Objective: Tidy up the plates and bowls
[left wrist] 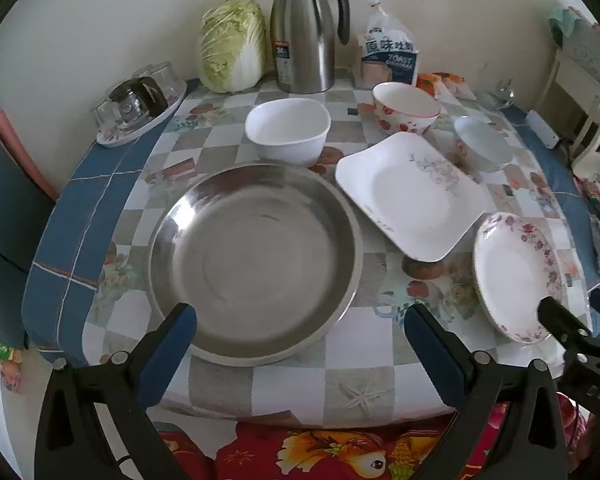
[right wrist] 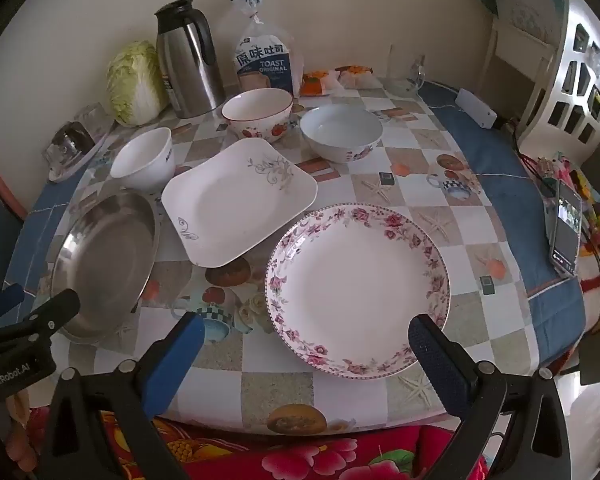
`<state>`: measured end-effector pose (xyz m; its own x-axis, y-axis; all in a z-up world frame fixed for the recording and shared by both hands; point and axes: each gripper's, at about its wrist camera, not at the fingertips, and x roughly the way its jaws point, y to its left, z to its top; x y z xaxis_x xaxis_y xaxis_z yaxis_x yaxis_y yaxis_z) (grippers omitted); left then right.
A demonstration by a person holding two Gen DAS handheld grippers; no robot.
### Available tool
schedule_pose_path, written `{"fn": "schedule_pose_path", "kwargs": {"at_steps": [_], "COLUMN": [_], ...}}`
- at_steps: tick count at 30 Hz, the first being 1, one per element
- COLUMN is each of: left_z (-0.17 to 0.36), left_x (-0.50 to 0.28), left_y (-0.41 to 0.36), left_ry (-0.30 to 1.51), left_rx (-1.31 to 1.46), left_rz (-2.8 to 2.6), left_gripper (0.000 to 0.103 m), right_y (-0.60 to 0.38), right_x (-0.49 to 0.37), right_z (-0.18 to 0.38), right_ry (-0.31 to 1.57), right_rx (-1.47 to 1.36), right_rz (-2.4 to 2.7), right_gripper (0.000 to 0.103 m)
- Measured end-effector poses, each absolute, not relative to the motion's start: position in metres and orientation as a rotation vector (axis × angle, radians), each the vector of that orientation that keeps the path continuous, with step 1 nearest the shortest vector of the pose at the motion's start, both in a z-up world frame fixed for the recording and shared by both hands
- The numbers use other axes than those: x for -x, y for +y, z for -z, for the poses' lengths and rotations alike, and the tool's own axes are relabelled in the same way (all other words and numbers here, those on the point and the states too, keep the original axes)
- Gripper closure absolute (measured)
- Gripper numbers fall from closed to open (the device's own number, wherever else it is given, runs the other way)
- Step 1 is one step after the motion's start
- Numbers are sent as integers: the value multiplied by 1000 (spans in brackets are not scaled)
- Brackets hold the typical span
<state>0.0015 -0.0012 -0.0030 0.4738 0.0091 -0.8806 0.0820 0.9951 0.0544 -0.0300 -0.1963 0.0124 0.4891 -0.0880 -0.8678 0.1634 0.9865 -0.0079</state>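
Note:
A round steel plate lies on the table's near left. Right of it sits a square white plate with grey scrollwork, then a round plate with a pink flower rim. Behind them stand a plain white bowl, a bowl with red fruit print, and a pale blue-white bowl. My left gripper hangs open over the steel plate's near rim. My right gripper hangs open over the flowered plate's near rim. Neither holds anything.
A steel thermos jug, a cabbage and a toast bag line the wall. A tray of glasses sits back left. A phone lies at the right edge.

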Motion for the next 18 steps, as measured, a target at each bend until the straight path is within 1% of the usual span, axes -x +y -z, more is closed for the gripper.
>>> {"fn": "schedule_pose_path", "kwargs": {"at_steps": [4, 8, 18], "left_z": [2, 2, 2], "left_x": [-4, -2, -5], "left_y": [17, 3, -2], "left_ry": [1077, 1069, 1058], "left_rx": [-58, -84, -79], "left_rz": [53, 14, 7], "left_gripper": [0, 0, 0], "right_y": [-196, -198, -199], "right_x": [30, 31, 29], "right_z": [-13, -14, -13], "right_ry": [1049, 1045, 1059], "right_rx": [-87, -106, -88], "right_rz": [155, 155, 165], "right_gripper": [0, 0, 0]}}
